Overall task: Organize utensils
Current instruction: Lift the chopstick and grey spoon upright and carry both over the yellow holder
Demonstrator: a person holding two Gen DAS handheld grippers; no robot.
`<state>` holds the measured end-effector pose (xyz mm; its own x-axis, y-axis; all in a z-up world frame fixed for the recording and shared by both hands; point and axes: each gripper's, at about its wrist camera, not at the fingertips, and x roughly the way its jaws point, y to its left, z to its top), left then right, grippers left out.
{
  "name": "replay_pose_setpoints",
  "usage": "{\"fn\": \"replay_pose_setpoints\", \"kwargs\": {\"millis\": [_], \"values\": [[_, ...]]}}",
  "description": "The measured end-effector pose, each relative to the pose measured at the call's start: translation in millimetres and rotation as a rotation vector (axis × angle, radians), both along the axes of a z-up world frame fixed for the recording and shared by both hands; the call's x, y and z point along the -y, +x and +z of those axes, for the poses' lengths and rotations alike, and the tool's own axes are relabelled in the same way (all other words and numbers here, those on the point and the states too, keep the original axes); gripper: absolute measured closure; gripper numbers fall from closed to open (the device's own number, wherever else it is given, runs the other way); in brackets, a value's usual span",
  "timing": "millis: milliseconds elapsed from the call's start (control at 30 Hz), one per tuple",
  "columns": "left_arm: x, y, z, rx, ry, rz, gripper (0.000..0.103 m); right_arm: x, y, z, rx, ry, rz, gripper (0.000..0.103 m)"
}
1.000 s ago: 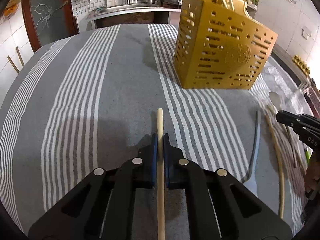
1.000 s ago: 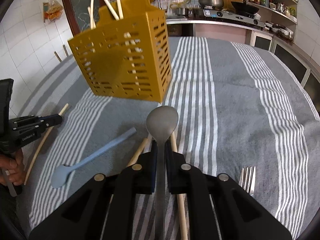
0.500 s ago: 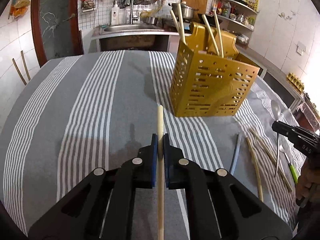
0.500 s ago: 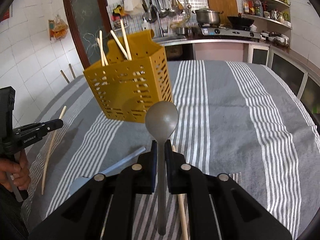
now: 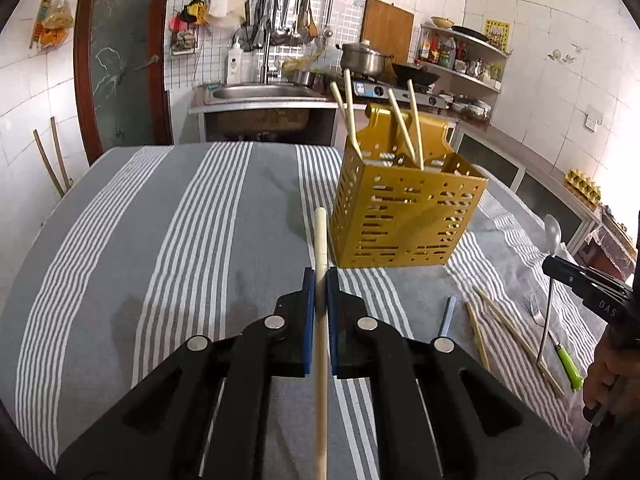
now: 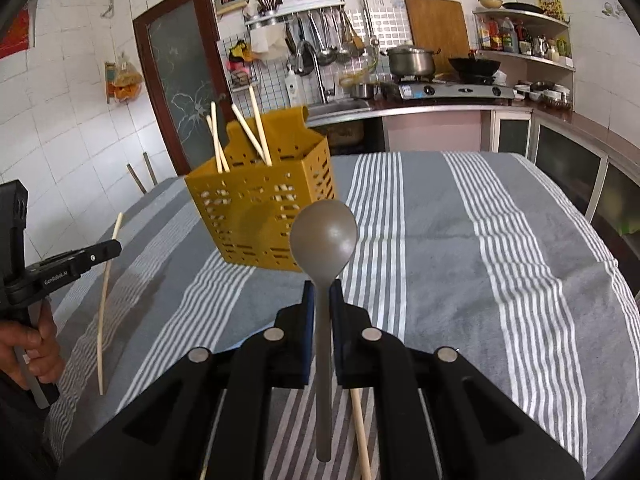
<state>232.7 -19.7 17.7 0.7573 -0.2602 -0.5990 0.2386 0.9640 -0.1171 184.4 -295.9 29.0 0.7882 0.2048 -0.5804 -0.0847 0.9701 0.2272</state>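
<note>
Mustard-yellow and perforated, the plastic utensil caddy [image 5: 408, 220] stands ahead and to the right of the left gripper [image 5: 320, 300], on the grey cloth with white stripes [image 5: 180, 240] that covers the table. Four pale wooden chopsticks [image 5: 404, 128] already stand upright in it, so part of the sorting looks done.

The left gripper's blue pads are pinched onto another pale wooden chopstick [image 5: 321, 248], whose tip points forward past the jaws toward the caddy's near corner. The right gripper [image 6: 322, 304] is clamped on the handle of a grey-brown spoon [image 6: 323, 236], its bowl standing up just beyond the fingertips, with the caddy ahead and to its left. Both pieces appear lifted clear of the cloth, neither yet over the caddy's opening.

Several things are left. To the right of the left gripper, on the cloth, lie a few more pale chopsticks [image 5: 516, 332], a light blue plastic handle [image 5: 446, 316] and a bright green-handled tool [image 5: 568, 364] whose working end I cannot make out. Beneath the right gripper, one more chopstick [image 6: 360, 432] shows between the jaw arms.

By my judgement the task is somewhere near its middle: two items in hand to be dropped in, and a handful to be collected after that.
</note>
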Motion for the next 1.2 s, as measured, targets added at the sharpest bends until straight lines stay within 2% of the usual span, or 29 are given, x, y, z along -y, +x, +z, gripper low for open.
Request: {"fn": "replay_pose_setpoints", "kwargs": {"millis": [333,700,1000,1200], "values": [[1.7,-19.1,31.0,0.072,-0.015,-0.010,0.098,1.3,-16.0,27.1,0.074,-0.006,0.002,0.095],[10.0,-26.2,74.0,0.146,-0.016,-0.019,0.098,0.8,-14.6,75.5,0.191,-0.015,0.012,0.095],[19.5,-8.0,117.6,0.219,-0.035,-0.035,0.098,-0.2,5.5,114.5,0.273,-0.023,0.018,0.095],[33.6,18.6,146.8,0.277,-0.043,-0.061,0.098,-8.7,28.4,135.6,0.322,-0.035,0.035,0.095]]}}
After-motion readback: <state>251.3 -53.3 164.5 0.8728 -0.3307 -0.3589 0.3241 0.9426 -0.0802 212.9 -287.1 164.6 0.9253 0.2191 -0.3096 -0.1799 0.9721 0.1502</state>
